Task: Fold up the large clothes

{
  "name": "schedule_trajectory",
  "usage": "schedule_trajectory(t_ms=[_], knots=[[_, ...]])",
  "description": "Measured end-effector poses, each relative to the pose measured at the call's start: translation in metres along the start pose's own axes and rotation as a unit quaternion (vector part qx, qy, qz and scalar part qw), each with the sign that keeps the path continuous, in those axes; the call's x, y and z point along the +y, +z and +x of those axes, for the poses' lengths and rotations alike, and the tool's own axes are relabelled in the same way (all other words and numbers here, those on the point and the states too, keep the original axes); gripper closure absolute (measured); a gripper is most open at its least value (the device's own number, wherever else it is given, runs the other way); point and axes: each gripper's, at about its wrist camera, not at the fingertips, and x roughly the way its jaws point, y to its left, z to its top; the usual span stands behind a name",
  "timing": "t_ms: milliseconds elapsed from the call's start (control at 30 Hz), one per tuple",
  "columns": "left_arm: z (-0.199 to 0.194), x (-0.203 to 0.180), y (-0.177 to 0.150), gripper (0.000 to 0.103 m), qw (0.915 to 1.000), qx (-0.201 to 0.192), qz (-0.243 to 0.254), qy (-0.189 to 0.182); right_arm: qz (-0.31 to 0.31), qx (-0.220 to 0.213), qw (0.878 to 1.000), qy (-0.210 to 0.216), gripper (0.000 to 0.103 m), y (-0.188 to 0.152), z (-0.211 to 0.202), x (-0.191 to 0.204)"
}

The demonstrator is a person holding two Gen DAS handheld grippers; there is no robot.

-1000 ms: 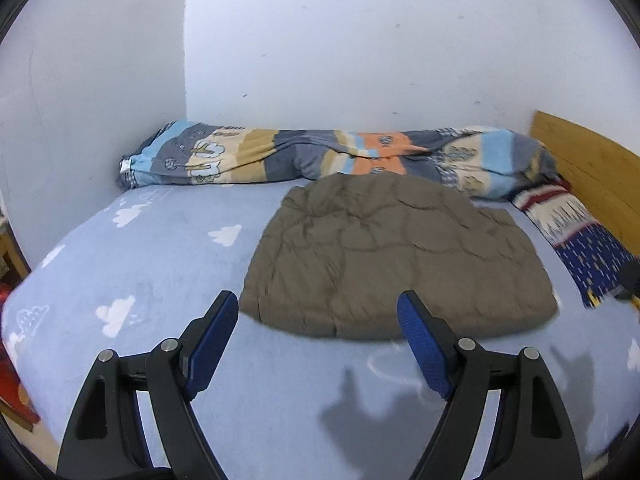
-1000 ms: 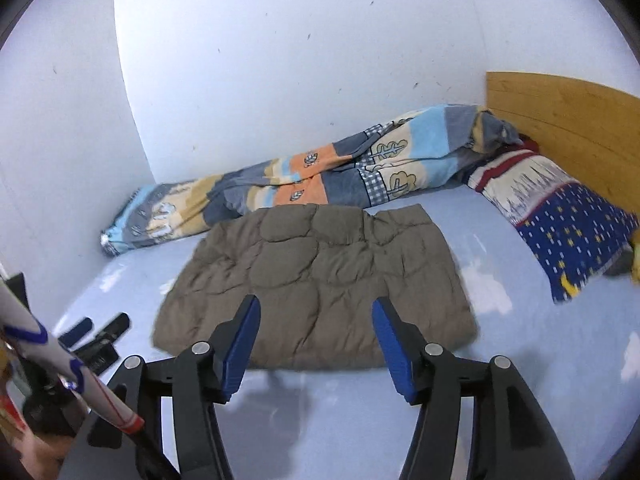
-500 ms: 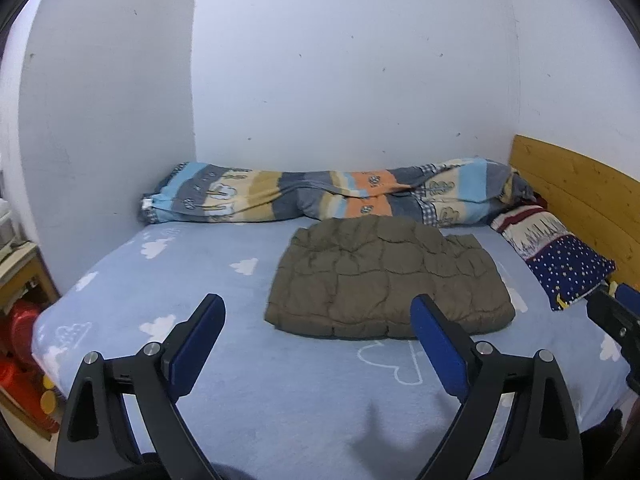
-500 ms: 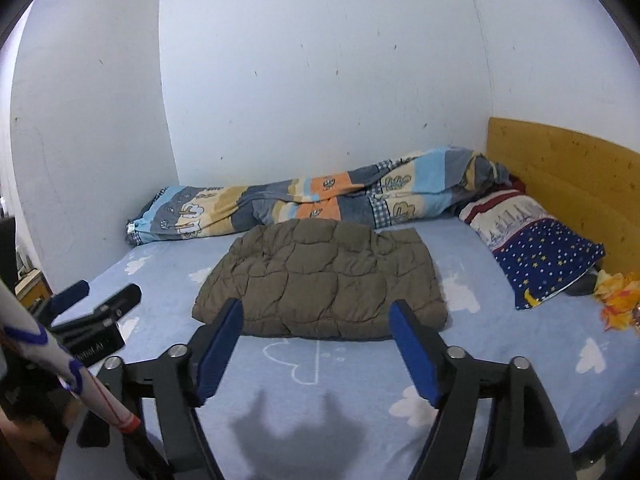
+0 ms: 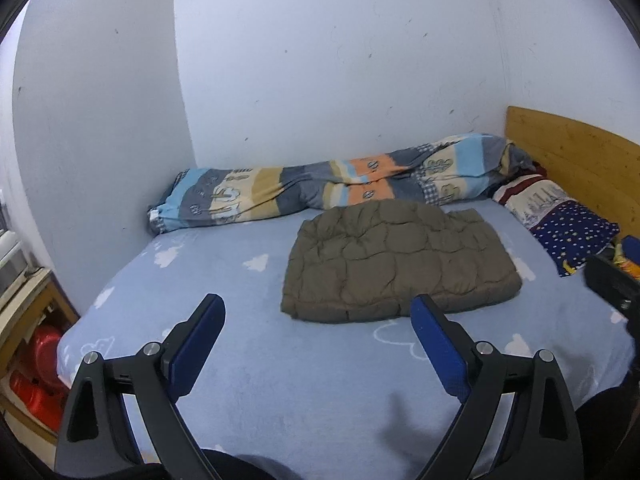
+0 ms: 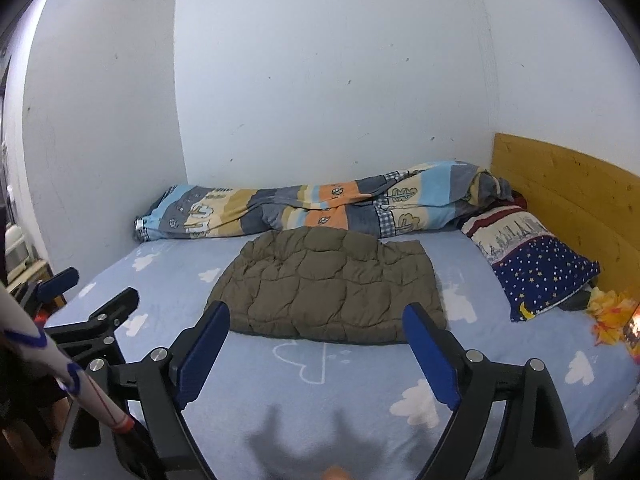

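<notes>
My left gripper hangs wide open with nothing between its pads, and my right gripper has just been spreading its jaws too, empty as well. The brown quilted jacket lies on the blue cloud sheet, well apart from both grippers, folded into a compact, puffy rectangle just in front of the striped duvet. To me the folding looks finished; at most some squaring of edges remains.

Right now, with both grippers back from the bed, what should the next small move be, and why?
Probably none beyond holding clear: the brown quilted jacket already lies as a compact folded rectangle on the bed sheet, and the left gripper and right gripper are open, empty, and apart from it.
</notes>
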Motion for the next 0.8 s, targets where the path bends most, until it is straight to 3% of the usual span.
schedule_trajectory(t_ms=[800], knots=[[0.012,0.0,-0.008,0.01,0.9997,0.021,0.01,-0.002,0.002,0.019,1.0,0.0,0.009,-0.008,0.014,-0.004]])
